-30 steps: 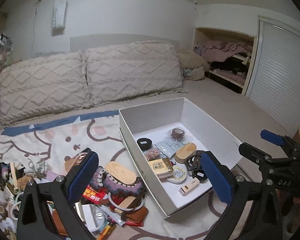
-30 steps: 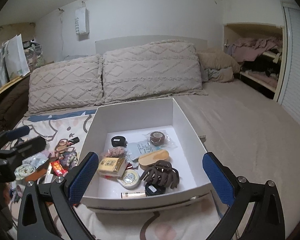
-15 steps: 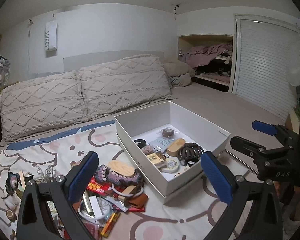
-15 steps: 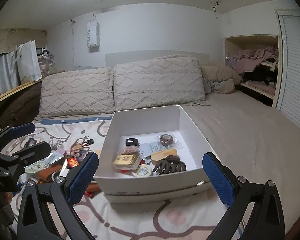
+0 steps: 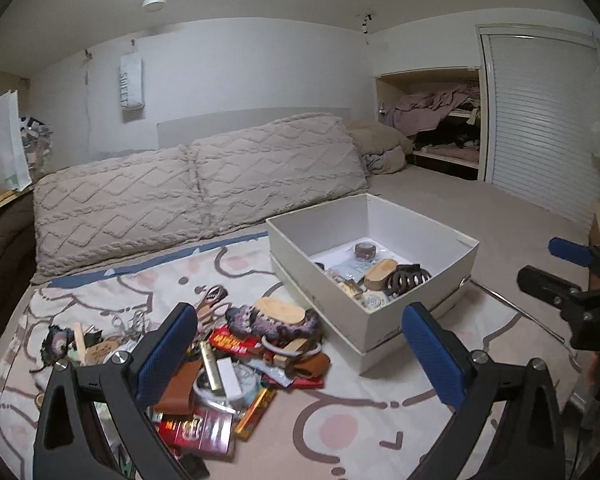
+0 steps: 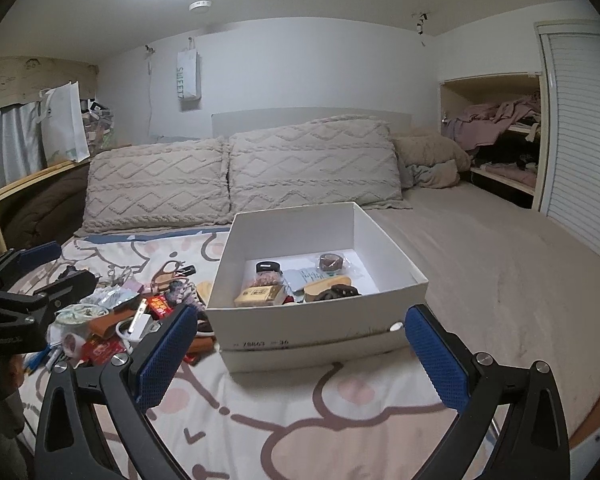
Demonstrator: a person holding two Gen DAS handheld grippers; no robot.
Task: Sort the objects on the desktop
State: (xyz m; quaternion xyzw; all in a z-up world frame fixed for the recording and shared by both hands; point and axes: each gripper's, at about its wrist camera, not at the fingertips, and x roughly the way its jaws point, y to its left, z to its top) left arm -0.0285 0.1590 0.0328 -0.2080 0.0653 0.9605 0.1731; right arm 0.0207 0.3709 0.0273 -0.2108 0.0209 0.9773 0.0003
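Cardboard, white and thin-walled, the box [image 6: 320, 332] sits on the bed with a few items already inside; the unsorted clutter [image 5: 236, 356] lies heaped just beside it. These look light and small — some soft, some slick-wrapped — best pinched across narrow sides. The left claw [image 5: 300, 354] and right claw [image 6: 304, 356] both gape wide, holding nothing, touching nothing — well above the bedding.

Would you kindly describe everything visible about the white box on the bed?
The white box is an open, lidless rectangular carton that looks like cardboard, with small dark print on its near wall. It sits flat on the patterned bedspread, apparently nested in a shallow white base. Inside lie a brown hair claw, a wooden oval piece, a yellow packet and other small items.
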